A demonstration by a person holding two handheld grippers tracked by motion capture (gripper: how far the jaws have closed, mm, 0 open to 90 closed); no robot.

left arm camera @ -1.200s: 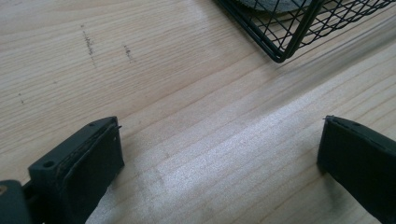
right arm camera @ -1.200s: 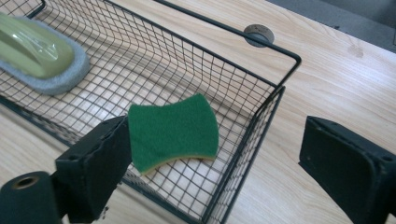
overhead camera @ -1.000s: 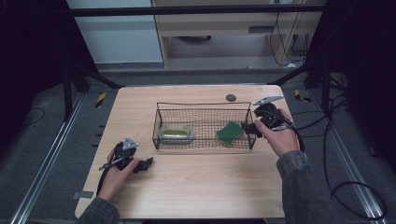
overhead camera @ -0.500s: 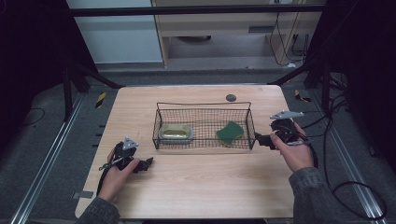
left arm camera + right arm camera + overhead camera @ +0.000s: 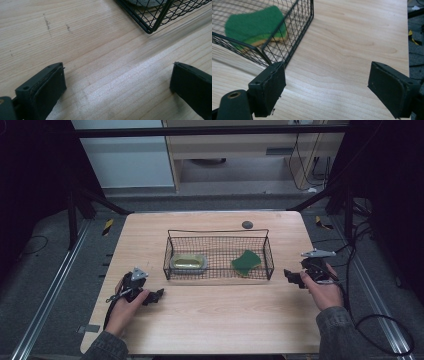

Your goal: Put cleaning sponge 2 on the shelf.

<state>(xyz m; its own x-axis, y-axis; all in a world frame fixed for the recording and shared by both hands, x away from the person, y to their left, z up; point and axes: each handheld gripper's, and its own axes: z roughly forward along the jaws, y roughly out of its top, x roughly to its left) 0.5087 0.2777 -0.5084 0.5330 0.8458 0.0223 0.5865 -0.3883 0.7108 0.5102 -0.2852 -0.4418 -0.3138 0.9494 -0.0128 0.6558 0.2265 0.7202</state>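
We see both the left gripper (image 5: 159, 295) and right gripper (image 5: 288, 274) with jaws spread and empty on the pale wooden bench (image 5: 215, 320), flanking a black wire basket (image 5: 218, 232) holding a green sponge (image 5: 245, 262) and a blurry yellowish dish (image 5: 188, 263).

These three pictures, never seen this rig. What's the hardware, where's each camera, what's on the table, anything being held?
There is no robot arm. A person holds a hand-held two-jaw claw in each hand: the left claw and the right claw.

The high view is a fixed camera looking down on the wooden table. The other two pictures come from cameras riding on each claw, looking along its own black jaws.

On the table stands a black wire basket. Inside it lie a green sponge at the right end and a shallow dish with something yellowish in it at the left end. A small dark round object lies behind the basket.

Both claws are open and hold nothing, with bare wood between their jaws.
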